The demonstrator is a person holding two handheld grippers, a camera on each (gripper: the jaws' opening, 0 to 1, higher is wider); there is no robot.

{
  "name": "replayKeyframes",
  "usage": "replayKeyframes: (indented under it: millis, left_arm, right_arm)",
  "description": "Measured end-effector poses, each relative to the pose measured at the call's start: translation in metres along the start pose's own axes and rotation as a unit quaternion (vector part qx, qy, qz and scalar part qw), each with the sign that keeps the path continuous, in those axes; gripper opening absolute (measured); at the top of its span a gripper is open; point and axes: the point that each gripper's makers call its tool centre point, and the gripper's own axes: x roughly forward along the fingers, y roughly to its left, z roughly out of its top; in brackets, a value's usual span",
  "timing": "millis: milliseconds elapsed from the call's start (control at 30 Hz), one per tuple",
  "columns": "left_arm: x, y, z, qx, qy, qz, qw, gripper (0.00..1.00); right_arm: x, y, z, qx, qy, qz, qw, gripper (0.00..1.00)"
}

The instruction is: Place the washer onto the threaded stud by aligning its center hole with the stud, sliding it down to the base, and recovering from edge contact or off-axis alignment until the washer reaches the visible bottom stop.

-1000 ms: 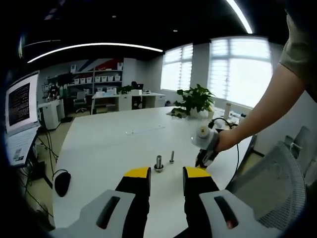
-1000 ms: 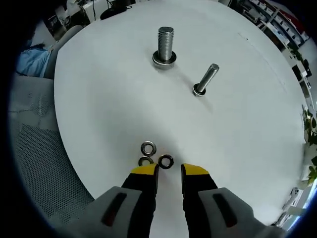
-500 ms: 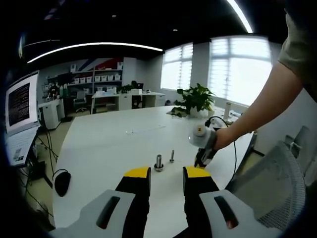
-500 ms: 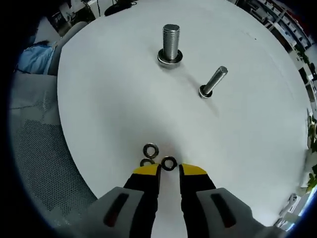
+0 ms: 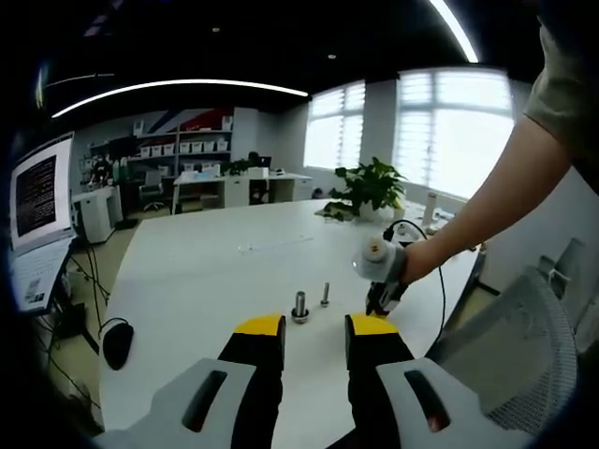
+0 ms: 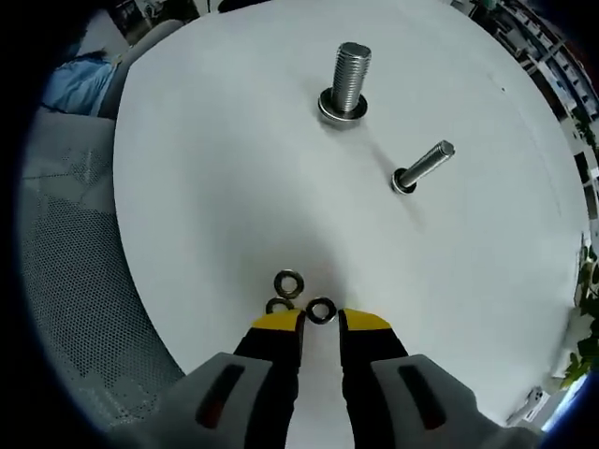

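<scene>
closer now to three small washers (image 6: 301, 299) on the counter (image 6: 215, 168), the right tongs (image 6: 320, 321) stand slightly apart; thin, stiff, slippery steel best pinched by its rim.

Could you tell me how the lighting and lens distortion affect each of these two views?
Left gripper view: bright windows wash out, the ceiling is dark, and fisheye bends the light strip. Right gripper view: even light, soft shadows beside the studs, and the table edge bows.

An open office: white table (image 5: 206, 271), desks, shelving (image 5: 182, 150), laptop (image 5: 39, 210), mesh chair (image 5: 510, 355)
</scene>
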Motion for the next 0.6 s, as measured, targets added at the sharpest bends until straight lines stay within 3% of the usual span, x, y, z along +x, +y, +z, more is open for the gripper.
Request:
replayKeyframes:
  millis: [333, 433, 600]
  left_arm:
    - [0.0009, -0.0012, -0.0009, 0.001, 0.003, -0.002, 1.0, 0.23]
    - [0.0007, -0.0004, -0.0014, 0.0, 0.004, 0.0, 1.0, 0.23]
    - [0.0008, -0.0015, -0.0018, 0.001, 0.006, -0.002, 1.0, 0.23]
  right_arm:
    - [0.0001, -0.0005, -0.001, 0.002, 0.012, 0.0, 0.9999, 0.17]
    - [-0.0019, 0.0029, 0.0002, -0.019, 0.012, -0.002, 0.9997, 0.15]
    - [-0.0006, -0.0001, -0.0002, -0.008, 0.014, 0.001, 0.9999, 0.15]
